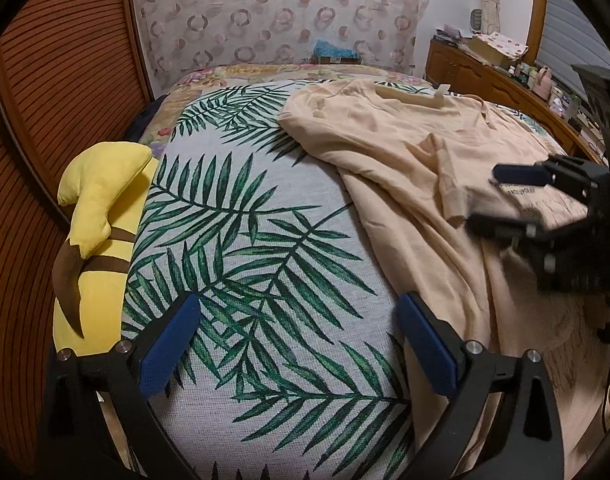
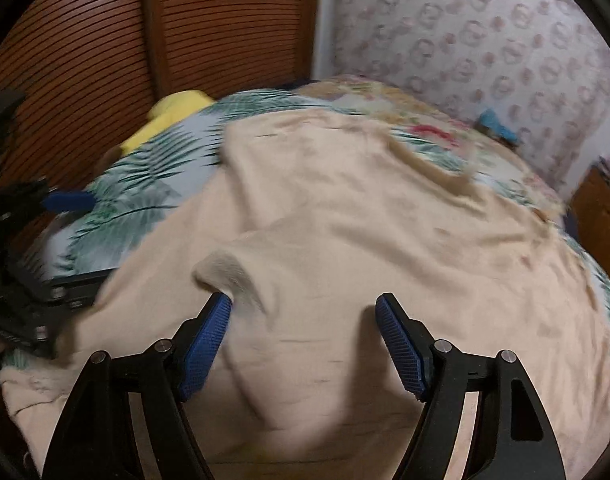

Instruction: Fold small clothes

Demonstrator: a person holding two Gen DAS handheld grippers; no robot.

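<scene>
Left wrist view, left to right: plush yellow toy (image 1: pixel 101 216) at left edge, our left gripper (image 1: pixel 301 344) jaws spread wide over woven palm-leaf bedspread (image 1: pixel 241 216), soft peach shirt (image 1: pixel 389 152) right of centre, rumpled, long axis lower right to neckline upper centre. Right gripper (image 2: pixel 303 344) jaws apart over the shirt.

Shirt (image 1: pixel 405 152) on bed (image 1: pixel 245 240), right side

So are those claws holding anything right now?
No. Both the left claw and the right claw are open; the beige shirt lies loose.
</scene>
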